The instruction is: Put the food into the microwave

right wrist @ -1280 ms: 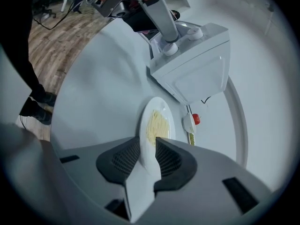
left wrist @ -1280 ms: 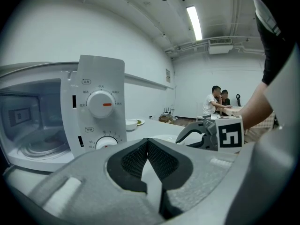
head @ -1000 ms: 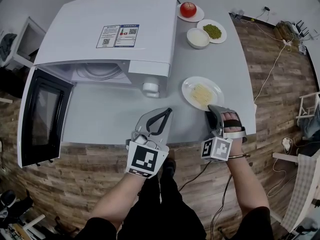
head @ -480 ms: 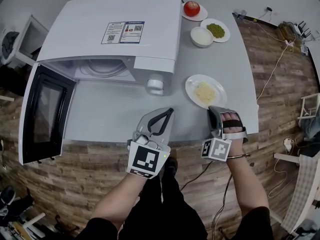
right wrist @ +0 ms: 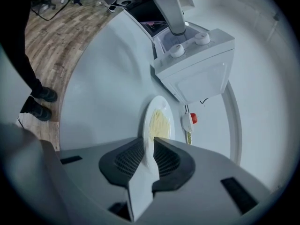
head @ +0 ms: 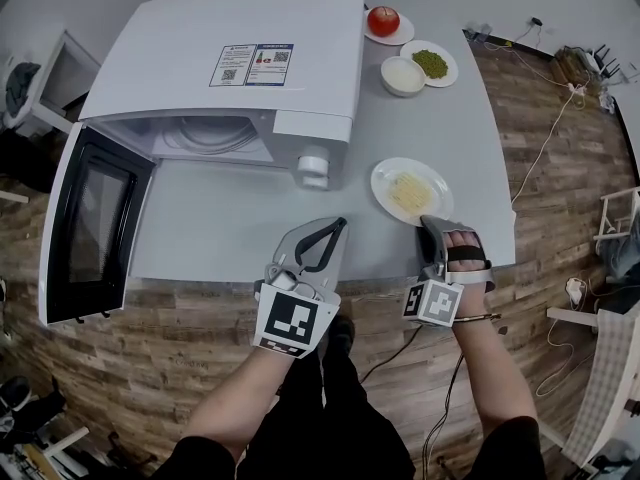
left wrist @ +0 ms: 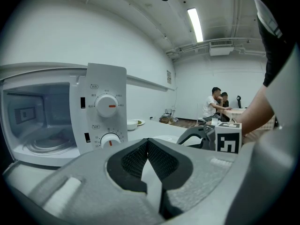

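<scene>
Microwave [head: 225,63] door [head: 92,223] open, cavity empty; plate [head: 385,176] of food [head: 408,190] on table [head: 220,230], rim pinched by right gripper [head: 429,221]; left gripper [head: 335,226] closed, empty; lift and loading not yet done.

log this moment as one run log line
right claw: shut on plate rim | left claw: shut, empty | microwave: door open | plate: on table

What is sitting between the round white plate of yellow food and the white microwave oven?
Nothing. The head view shows only a bare strip of grey tabletop between the round white plate of yellow food and the white microwave oven.
</scene>
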`<action>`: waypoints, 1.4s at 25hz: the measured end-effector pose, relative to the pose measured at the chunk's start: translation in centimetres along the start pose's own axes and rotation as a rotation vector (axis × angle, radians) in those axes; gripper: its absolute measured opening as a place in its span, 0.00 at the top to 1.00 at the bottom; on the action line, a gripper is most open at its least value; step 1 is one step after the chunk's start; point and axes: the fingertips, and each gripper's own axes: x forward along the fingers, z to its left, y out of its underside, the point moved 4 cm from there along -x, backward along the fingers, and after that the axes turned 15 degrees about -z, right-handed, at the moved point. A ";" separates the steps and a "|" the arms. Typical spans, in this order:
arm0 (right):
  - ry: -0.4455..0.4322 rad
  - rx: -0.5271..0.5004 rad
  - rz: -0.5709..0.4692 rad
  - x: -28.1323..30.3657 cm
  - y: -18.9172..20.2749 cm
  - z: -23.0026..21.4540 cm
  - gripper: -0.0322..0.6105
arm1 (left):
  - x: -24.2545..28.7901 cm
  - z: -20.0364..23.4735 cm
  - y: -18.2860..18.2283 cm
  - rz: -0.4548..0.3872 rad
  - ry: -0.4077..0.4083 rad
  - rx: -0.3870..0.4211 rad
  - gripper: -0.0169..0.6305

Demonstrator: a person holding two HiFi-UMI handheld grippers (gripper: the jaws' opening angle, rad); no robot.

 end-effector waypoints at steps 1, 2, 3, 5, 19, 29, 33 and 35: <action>0.000 0.007 0.001 0.1 0.0 -0.1 0.86 | 0.0 0.0 0.0 -0.001 -0.001 0.000 0.96; 0.000 0.007 0.003 0.2 0.0 -0.2 0.86 | 0.0 0.0 0.0 -0.001 -0.001 -0.001 0.96; 0.002 -0.001 0.005 0.3 -0.1 -0.2 0.89 | 0.0 0.0 0.0 -0.001 0.000 -0.002 0.96; 0.010 -0.040 0.017 0.6 0.0 0.0 0.92 | -0.1 -0.1 0.0 0.001 0.003 -0.004 0.96; 0.078 -0.110 -0.003 -0.8 -0.9 -0.9 0.92 | -1.5 0.7 -2.1 -0.006 -0.031 0.006 0.96; 0.106 -0.095 -0.049 -3.8 -2.5 -3.0 0.92 | -3.0 0.6 -5.4 -0.014 -0.067 0.033 0.96; 0.113 -0.089 -0.079 -5.2 -3.4 -4.0 0.92 | -3.6 0.3 -6.6 -0.011 -0.085 0.039 0.96; 0.119 -0.088 -0.094 -6.0 -3.9 -4.5 0.92 | -3.9 0.0 -7.2 -0.011 -0.091 0.045 0.96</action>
